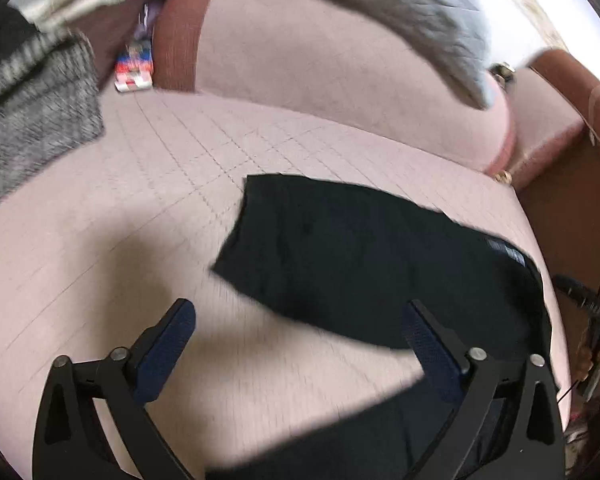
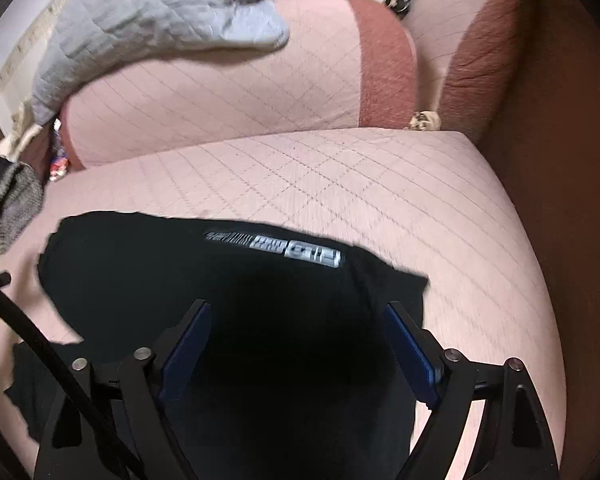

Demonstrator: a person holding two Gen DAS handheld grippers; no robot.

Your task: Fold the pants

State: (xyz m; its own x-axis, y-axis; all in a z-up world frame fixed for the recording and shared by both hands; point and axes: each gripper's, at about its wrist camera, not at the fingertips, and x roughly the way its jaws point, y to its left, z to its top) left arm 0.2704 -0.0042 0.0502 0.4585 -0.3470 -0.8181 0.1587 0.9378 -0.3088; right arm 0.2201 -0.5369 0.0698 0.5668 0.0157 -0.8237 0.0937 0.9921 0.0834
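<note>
Black pants (image 1: 364,256) lie flat on a pink quilted sofa seat (image 1: 148,184), with a white printed label (image 2: 296,251) near their far edge. My left gripper (image 1: 300,320) hovers open over the pants' near left edge, and nothing sits between its blue pads (image 1: 168,352). In the right wrist view the pants (image 2: 228,288) fill the lower middle. My right gripper (image 2: 298,320) stands open above them, its blue pads (image 2: 412,352) wide apart and holding nothing. A black piece of the left gripper (image 2: 28,320) crosses the lower left there.
A grey knitted garment (image 1: 36,120) lies at the seat's left. A pale blue quilted cloth (image 2: 148,16) drapes over the pink back cushion (image 2: 220,96). A brown armrest (image 2: 560,160) borders the right side. A colourful packet (image 1: 134,64) is wedged at the back left.
</note>
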